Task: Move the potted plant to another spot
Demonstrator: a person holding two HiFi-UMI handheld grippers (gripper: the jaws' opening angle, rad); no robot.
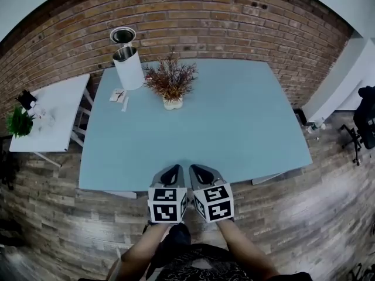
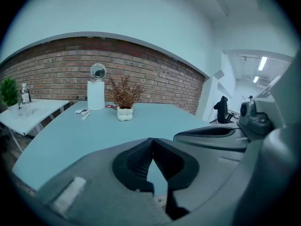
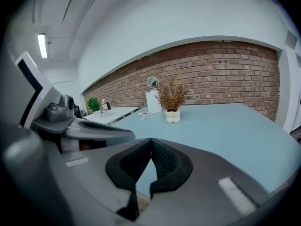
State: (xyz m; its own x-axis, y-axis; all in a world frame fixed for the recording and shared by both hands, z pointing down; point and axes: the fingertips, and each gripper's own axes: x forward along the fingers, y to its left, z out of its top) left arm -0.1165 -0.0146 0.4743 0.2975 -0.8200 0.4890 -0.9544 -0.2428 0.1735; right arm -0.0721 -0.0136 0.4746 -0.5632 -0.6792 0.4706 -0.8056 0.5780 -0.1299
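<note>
Hovering at the near edge of the pale blue bench (image 1: 246, 133), the left tool (image 1: 170, 174) and right tool (image 1: 203, 175) are both closed and empty. The dried russet plant in its small white pot (image 1: 172, 92) stands near the far edge; a closed-jaw nudge could topple it.

Each hand-held unit has a grey moulded shell (image 3: 221, 168) tapering to a rounded nose. The left gripper (image 1: 175, 167) and the right gripper (image 1: 194, 168) carry black ribbed pads (image 2: 139, 160) set in a black recess. A pale rectangular label (image 2: 68, 195) sits on each shell. At the rear of each is a white cube (image 1: 167, 204) bearing black square markers. The person wears a dark garment (image 1: 199, 269) with a pale pattern.
</note>
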